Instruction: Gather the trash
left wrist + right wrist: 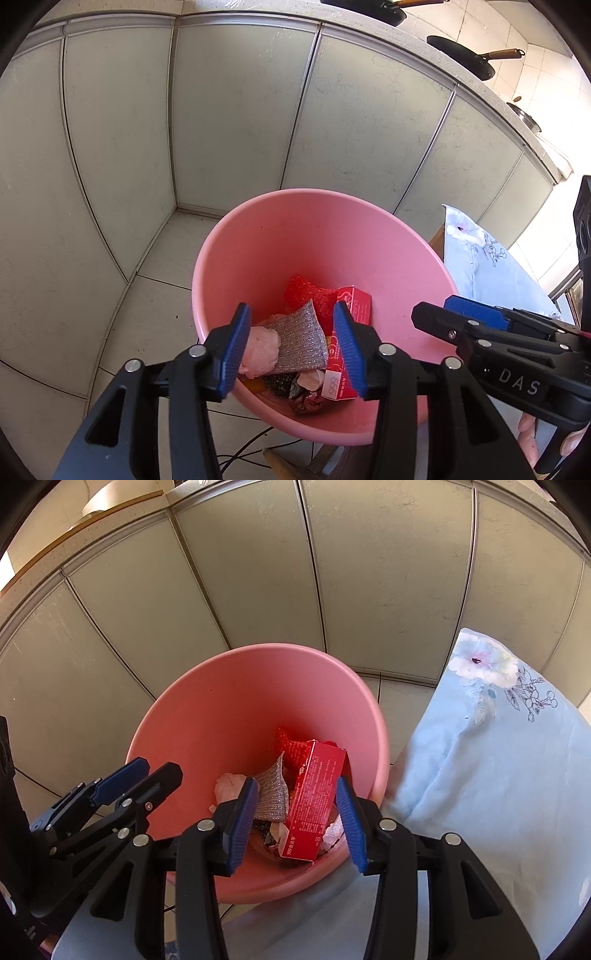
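Observation:
A pink bin (295, 192) (277, 648) stands on the tiled floor, and both grippers hang over its near rim. Inside lie a red carton (355, 302) (317, 786), a silvery scouring cloth (299, 339) (271, 792), a crumpled pale pink bag (260, 350) (231, 784), red mesh (306, 291) and small scraps. My left gripper (290, 305) (160, 766) is open, its blue pads touching nothing. My right gripper (296, 780) (436, 308) is open too. The carton shows through its gap but rests in the bin.
Pale grey cabinet doors (236, 122) close off the space behind the bin. A light blue floral pillow (498, 760) (480, 258) lies right beside the bin. Black pans (465, 55) sit on the counter above. A dark cable (251, 445) runs across the floor tiles.

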The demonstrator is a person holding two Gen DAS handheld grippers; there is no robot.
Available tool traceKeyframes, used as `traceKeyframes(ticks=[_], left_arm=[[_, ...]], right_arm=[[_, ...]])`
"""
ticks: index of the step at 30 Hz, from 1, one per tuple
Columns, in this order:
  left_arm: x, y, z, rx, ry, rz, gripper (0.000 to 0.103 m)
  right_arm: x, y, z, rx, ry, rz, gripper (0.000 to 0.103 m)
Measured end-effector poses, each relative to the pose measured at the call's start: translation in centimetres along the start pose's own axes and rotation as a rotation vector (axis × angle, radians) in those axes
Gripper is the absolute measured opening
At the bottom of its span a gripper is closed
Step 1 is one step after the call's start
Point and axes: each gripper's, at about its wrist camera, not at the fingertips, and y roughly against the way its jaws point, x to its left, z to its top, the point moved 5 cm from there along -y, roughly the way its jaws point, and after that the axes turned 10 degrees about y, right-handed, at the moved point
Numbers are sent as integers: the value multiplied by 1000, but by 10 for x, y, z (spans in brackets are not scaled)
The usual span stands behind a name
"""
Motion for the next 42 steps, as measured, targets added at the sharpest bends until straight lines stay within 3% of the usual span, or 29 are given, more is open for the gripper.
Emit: traceKeyframes(ticks=[4,8,14,42], left_arm=[[0,4,0,-1,-2,-4,48],[0,7,-1,5,-9,6,65],[1,14,0,-3,-12,10,71],[-21,77,-9,-99,-62,18,72]], right_arm=[[-1,1,0,-4,3,-6,45],[-3,6,-4,-15,6,-10,45],[1,18,-12,-51,25,-28,45],[12,74,-44,-190,44,-114,57]])
